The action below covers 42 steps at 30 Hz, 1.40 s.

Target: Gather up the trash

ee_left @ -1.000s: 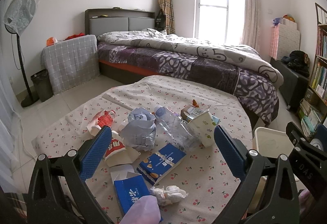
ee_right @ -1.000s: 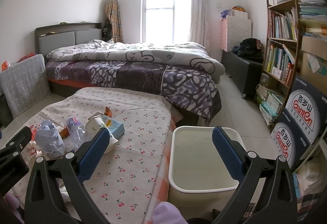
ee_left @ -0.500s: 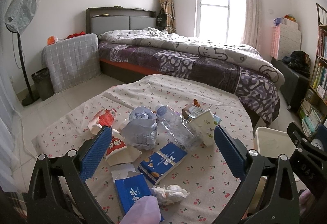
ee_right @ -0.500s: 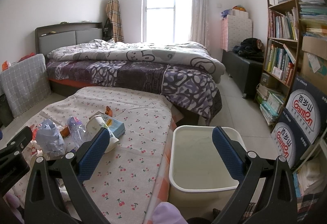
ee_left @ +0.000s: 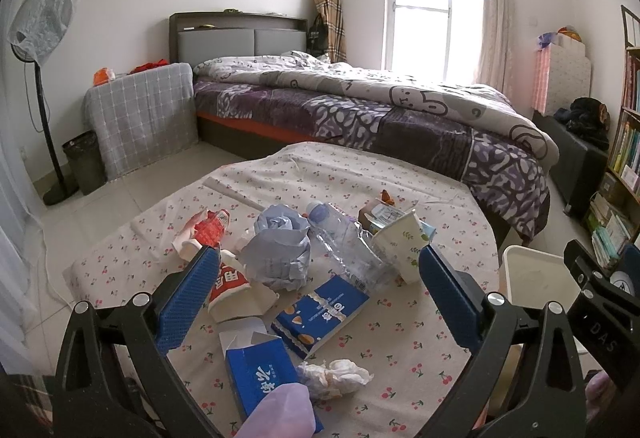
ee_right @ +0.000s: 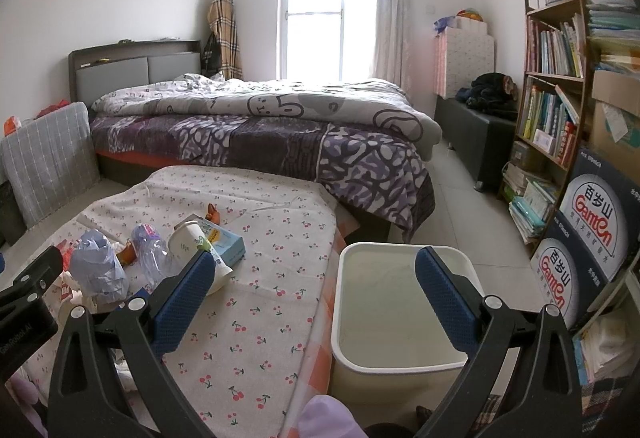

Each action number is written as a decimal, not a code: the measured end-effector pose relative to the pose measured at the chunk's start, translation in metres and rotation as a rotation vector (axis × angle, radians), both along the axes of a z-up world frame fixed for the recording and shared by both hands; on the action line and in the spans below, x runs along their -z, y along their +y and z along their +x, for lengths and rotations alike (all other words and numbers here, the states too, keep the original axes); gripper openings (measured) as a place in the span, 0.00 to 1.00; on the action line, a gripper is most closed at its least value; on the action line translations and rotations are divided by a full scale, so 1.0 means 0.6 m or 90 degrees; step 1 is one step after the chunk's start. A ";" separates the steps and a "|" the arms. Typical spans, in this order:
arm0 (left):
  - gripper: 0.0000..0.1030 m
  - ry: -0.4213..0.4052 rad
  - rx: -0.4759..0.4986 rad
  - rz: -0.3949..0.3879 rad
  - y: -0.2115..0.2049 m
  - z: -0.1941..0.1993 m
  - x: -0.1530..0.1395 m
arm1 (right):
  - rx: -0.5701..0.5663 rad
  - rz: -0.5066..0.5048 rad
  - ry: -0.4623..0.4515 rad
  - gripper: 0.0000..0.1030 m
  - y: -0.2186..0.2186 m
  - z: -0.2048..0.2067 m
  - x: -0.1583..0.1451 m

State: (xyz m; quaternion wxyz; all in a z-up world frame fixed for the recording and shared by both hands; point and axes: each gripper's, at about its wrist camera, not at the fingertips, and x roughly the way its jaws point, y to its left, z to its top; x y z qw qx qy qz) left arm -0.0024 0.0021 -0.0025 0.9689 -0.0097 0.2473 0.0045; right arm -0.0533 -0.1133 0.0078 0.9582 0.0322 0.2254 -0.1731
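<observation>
Trash lies on the cherry-print tablecloth (ee_left: 400, 322): a crumpled grey bag (ee_left: 278, 252), a crushed clear bottle (ee_left: 344, 242), a paper cup (ee_left: 400, 242), a blue biscuit box (ee_left: 320, 312), a blue tissue box (ee_left: 260, 366), a white tissue wad (ee_left: 334, 376) and red-and-white wrappers (ee_left: 208, 230). My left gripper (ee_left: 316, 294) hovers open above the pile, holding nothing. My right gripper (ee_right: 314, 300) is open and empty, between the table edge and the white bin (ee_right: 396, 310). The paper cup (ee_right: 196, 242) and bottle (ee_right: 150, 254) show at the right wrist view's left.
A bed (ee_right: 280, 126) stands behind the table. A bookshelf (ee_right: 560, 86) and stacked water cartons (ee_right: 588, 238) line the right wall. A fan (ee_left: 40, 38), a dark waste basket (ee_left: 82, 162) and a covered cabinet (ee_left: 140, 114) stand at the left.
Both views drift slightly; the left gripper has edged a little nearer the trash pile. Both grippers stay open and empty.
</observation>
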 end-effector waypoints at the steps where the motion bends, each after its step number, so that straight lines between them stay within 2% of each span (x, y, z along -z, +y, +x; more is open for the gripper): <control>1: 0.93 0.000 0.000 0.000 0.000 0.000 0.000 | 0.000 0.000 0.001 0.95 0.001 0.000 0.001; 5: 0.93 0.001 -0.001 0.001 0.015 0.002 0.016 | 0.000 0.001 0.002 0.95 0.002 -0.001 0.002; 28: 0.93 0.005 -0.001 0.000 0.013 0.005 0.014 | -0.001 0.002 0.005 0.95 -0.004 -0.004 0.007; 32: 0.93 0.008 -0.004 0.001 0.023 0.005 0.027 | -0.006 0.004 0.016 0.95 -0.006 0.002 0.007; 37: 0.93 0.068 -0.010 -0.009 0.078 0.043 0.026 | -0.023 0.017 0.078 0.95 -0.006 0.030 -0.002; 40: 0.93 0.128 -0.013 0.000 0.110 0.076 0.024 | -0.048 0.023 0.123 0.95 -0.003 0.055 -0.006; 42: 0.93 0.182 -0.014 -0.012 0.132 0.102 0.030 | -0.065 0.025 0.153 0.95 0.001 0.073 -0.009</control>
